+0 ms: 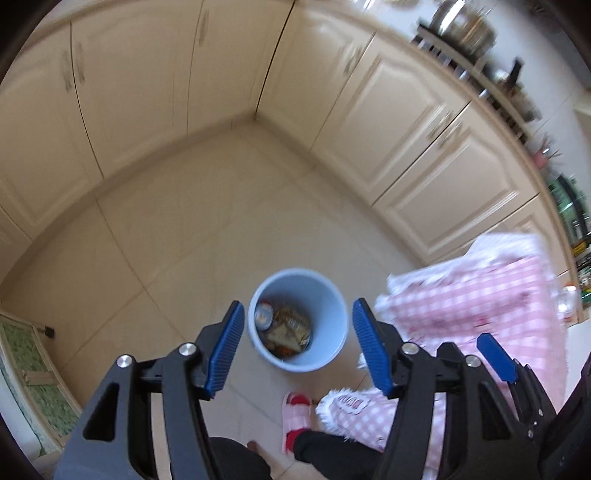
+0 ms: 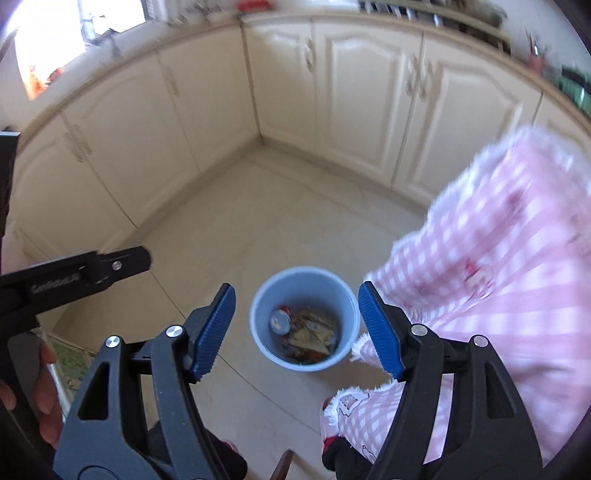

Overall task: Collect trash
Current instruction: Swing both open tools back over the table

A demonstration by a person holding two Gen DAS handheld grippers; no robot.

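Observation:
A light blue trash bin (image 1: 299,317) stands on the tiled floor and also shows in the right wrist view (image 2: 304,317). Inside it lie a drink can (image 2: 280,320) and crumpled wrappers (image 2: 312,334); the can also shows in the left wrist view (image 1: 264,314). My left gripper (image 1: 298,345) is open and empty, held high above the bin. My right gripper (image 2: 297,326) is open and empty, also above the bin. One right finger (image 1: 495,356) shows at the right of the left wrist view. The left gripper's side (image 2: 74,277) shows at the left of the right wrist view.
Cream cabinet doors (image 2: 365,99) line two walls and meet in a corner. A pink checked cloth (image 2: 498,280) hangs at the right, close to the bin. The person's foot in a pink slipper (image 1: 295,417) stands just in front of the bin. A counter with pots (image 1: 465,26) runs at top right.

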